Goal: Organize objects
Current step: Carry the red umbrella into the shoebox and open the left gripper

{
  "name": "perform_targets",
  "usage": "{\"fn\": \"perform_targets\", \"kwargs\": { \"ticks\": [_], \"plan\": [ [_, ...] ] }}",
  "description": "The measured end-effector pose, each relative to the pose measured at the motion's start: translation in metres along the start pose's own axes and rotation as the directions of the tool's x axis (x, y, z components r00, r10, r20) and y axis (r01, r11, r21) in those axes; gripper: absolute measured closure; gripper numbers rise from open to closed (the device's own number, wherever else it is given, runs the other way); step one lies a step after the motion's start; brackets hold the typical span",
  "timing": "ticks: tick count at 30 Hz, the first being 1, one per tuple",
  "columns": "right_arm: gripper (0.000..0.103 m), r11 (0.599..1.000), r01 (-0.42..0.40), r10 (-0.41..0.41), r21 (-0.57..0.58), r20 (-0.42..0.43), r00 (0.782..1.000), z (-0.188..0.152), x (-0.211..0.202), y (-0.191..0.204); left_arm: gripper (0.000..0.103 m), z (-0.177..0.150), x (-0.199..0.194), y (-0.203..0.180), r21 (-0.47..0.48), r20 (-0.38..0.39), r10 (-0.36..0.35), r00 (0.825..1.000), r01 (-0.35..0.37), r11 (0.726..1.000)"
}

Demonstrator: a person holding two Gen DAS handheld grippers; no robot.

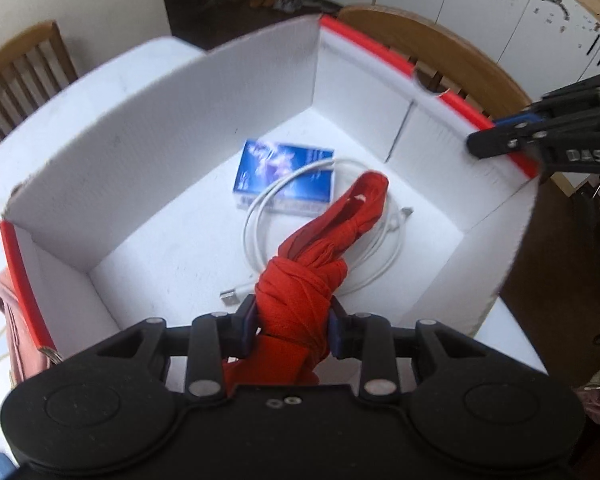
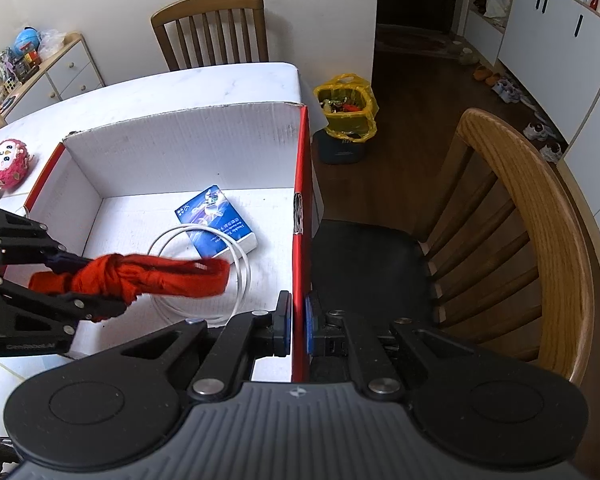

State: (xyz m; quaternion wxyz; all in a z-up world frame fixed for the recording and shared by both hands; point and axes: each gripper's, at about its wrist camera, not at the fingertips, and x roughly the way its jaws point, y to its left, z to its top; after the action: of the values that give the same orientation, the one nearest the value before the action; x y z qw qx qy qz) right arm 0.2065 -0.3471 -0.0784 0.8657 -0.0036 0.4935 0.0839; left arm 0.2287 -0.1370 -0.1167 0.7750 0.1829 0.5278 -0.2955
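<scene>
My left claw [image 1: 292,322] is clamped on the knot of a red knotted cloth [image 1: 324,248], holding it over the open white box [image 1: 148,132] that stands on the counter [image 2: 204,84]. Beneath the cloth, on the box floor, lie a white cable [image 1: 260,216] and a blue packet [image 1: 284,176]. My right claw [image 2: 298,326] is pinched tight on the box's red-edged side wall [image 2: 302,208], at the counter's edge beside a wooden chair [image 2: 532,216].

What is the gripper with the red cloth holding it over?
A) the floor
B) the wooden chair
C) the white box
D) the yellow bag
C: the left gripper holds the knotted red cloth above the inside of the white box, over a white cable.
</scene>
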Motion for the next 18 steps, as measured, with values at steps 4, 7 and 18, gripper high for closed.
{"fn": "perform_targets", "kwargs": {
  "ticks": [4, 7, 18],
  "plan": [
    [0.097, 1.0, 0.0, 0.0, 0.0, -0.003, 1.0, 0.0, 0.0, 0.0, 0.069, 0.004, 0.011, 0.006, -0.022, -0.05, -0.022, 0.999, 0.021, 1.0],
    [0.097, 1.0, 0.0, 0.0, 0.0, -0.002, 1.0, 0.0, 0.0, 0.0, 0.068, 0.003, 0.015, 0.008, -0.024, -0.073, -0.014, 0.997, 0.013, 1.0],
    [0.097, 1.0, 0.012, -0.012, -0.005, -0.011, 1.0, -0.001, 0.004, 0.001, 0.051, 0.004, 0.012, 0.013, -0.063, -0.06, -0.019, 0.998, 0.015, 0.998]
  ]
}}
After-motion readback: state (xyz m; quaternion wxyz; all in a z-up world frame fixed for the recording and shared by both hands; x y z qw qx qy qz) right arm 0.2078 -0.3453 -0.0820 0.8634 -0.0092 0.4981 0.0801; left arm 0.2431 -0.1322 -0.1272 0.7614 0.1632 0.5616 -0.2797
